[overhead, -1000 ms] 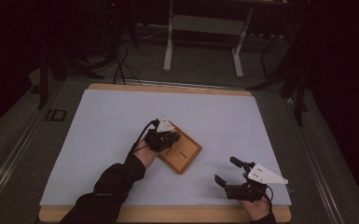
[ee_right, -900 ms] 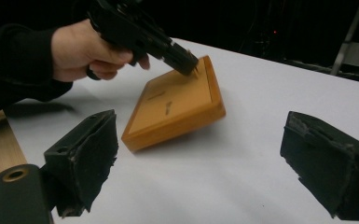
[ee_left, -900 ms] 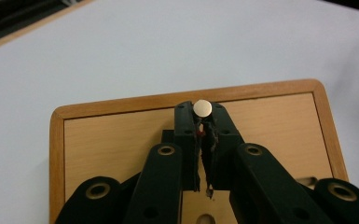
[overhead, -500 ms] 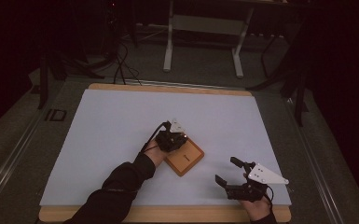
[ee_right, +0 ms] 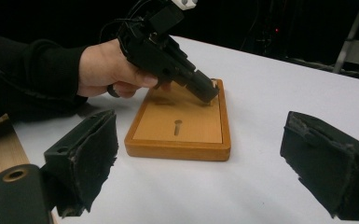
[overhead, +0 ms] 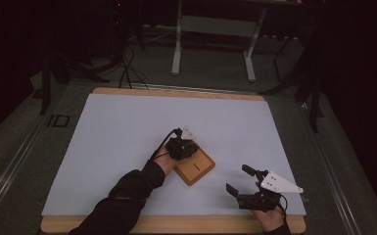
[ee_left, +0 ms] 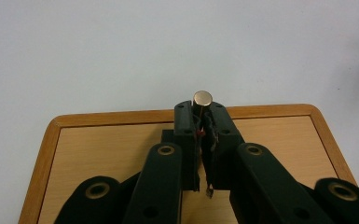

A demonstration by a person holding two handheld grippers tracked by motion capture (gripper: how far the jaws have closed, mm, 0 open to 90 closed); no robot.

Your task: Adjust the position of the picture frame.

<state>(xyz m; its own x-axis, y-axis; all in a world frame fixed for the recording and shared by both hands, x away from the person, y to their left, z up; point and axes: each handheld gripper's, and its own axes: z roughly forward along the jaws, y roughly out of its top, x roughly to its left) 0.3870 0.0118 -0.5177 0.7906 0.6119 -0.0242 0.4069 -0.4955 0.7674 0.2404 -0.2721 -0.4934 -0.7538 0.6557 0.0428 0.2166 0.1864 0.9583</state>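
A small wooden board with a raised rim lies on the white table top, and a short slot is cut in its middle. My left gripper hangs over the board's far corner, tip tilted down close to the wood. Its jaws are shut on a thin metal pin, whose round end pokes out past the fingertips. In the right gripper view the left gripper hovers just above the board. My right gripper rests near the table's front right, open and holding nothing.
The white sheet covers a wooden table whose edge shows at the front. A person's dark sleeve reaches in from the bottom. Dark stands and cables are on the floor behind the table.
My left gripper has shifted right and sunk a little, now over the board's far corner with the pin still in it. The right gripper has stayed put.
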